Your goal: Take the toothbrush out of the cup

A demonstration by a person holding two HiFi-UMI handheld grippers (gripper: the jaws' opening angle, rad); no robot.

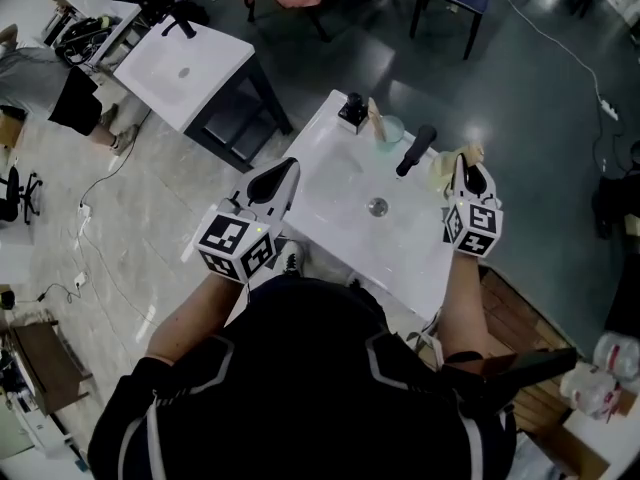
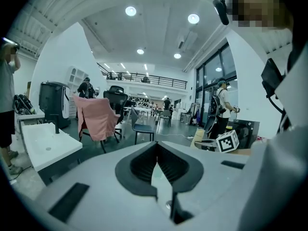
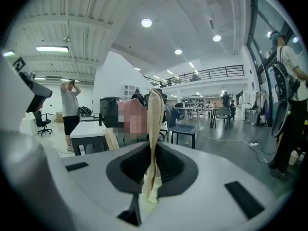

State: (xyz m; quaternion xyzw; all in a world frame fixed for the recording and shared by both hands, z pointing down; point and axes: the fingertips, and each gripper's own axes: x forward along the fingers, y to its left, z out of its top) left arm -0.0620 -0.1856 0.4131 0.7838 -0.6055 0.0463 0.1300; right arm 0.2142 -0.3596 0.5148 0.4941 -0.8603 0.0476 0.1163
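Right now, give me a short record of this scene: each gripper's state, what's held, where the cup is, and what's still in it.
left gripper: shut, empty, at the left edge of the sink
right gripper: shut on a pale toothbrush, which stands upright between the jaws
held toothbrush vs cup: apart, fully out of it
cup: clear, at the sink's far rim, beside the black faucet
in cup: what looks like a wooden toothbrush, leaning
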